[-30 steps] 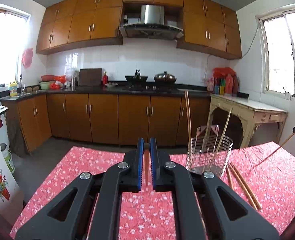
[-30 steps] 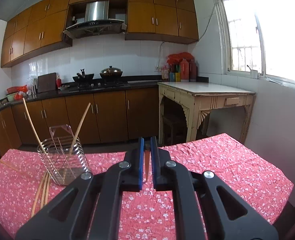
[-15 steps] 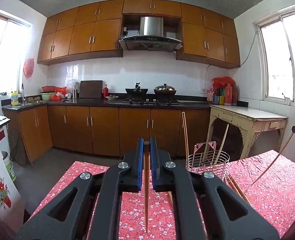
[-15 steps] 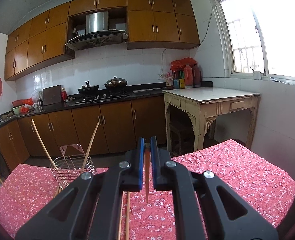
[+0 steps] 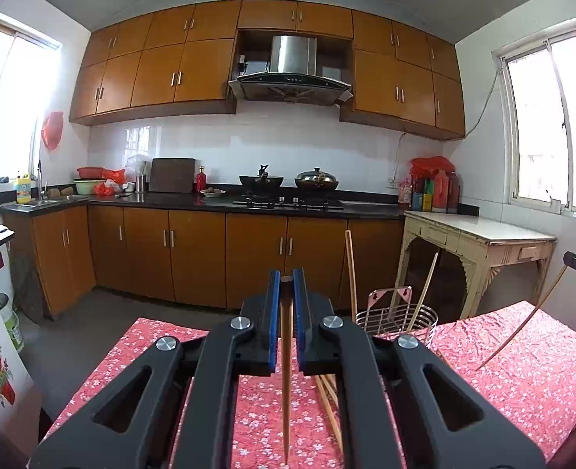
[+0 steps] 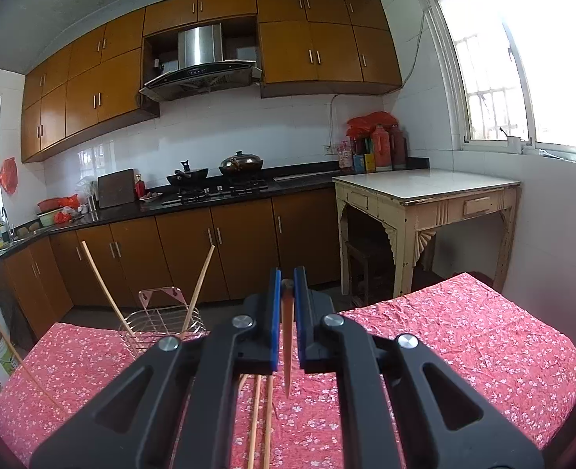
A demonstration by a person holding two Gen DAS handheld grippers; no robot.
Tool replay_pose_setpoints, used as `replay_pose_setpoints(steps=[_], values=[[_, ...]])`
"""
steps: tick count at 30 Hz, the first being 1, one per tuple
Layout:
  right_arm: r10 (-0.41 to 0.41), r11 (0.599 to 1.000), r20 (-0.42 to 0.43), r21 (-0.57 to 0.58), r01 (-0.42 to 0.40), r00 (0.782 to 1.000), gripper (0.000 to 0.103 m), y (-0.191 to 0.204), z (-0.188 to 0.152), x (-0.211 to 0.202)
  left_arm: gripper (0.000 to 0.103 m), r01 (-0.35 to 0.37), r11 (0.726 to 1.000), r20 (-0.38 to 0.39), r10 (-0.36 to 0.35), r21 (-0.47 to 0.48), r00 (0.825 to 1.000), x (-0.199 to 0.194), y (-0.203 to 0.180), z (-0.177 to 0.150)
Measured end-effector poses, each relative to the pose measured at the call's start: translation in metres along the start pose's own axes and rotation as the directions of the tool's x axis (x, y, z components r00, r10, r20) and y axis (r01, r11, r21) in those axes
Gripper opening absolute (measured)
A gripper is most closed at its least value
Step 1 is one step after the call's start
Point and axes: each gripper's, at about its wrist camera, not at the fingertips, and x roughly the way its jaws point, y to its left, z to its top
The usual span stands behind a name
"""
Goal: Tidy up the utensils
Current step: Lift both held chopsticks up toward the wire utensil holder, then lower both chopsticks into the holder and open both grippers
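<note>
Two hand-held grippers, each clamped on a single wooden chopstick, hung above a bench (image 5: pixel 530 375) draped in a red floral cloth in a kitchen with wood cabinets. The left hand-held gripper (image 5: pixel 287 293) pinched its chopstick (image 5: pixel 286 383) by the blunt top end between blue pads, the stick hanging point-down over the cloth. The right hand-held gripper (image 6: pixel 287 293) gripped a second chopstick (image 6: pixel 287 348) the same way, its tip poised above the cloth. A wire utensil basket (image 6: pixel 159 326) stood on the bench toward its far edge, with two chopsticks (image 6: pixel 200 285) leaning out of it in opposite directions. More loose chopsticks (image 6: pixel 262 418) lay flat on the cloth just in front of the basket, partly hidden behind the gripper bodies.
</note>
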Motion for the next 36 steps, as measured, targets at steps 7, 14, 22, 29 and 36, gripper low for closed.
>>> replay_pose_setpoints(steps=[7,14,22,29,36], values=[[0.098,0.995,0.045,0.03,-0.1,0.994,0.008,0.009,0.033,-0.02,0.007,0.044,0.999,0.043,-0.043,-0.006,0.998,0.0,-0.014,0.031],[0.178,0.983,0.1,0.031,-0.182,0.979,0.008,0.028,0.079,-0.028,0.007,0.087,0.996,0.099,-0.084,-0.02,0.991,0.007,-0.036,0.075],[0.237,0.97,0.121,0.022,-0.242,0.964,0.008,0.062,0.124,-0.002,0.007,0.103,0.994,0.157,-0.095,-0.046,0.983,0.032,-0.066,0.116],[0.262,0.965,0.083,0.01,-0.263,0.962,0.008,0.094,0.132,0.047,0.007,0.085,0.996,0.186,-0.078,-0.033,0.979,0.066,-0.091,0.119],[0.275,0.961,0.022,0.004,-0.275,0.961,0.008,0.107,0.118,0.091,0.007,0.07,0.997,0.158,-0.065,-0.025,0.985,0.101,-0.104,0.107]])
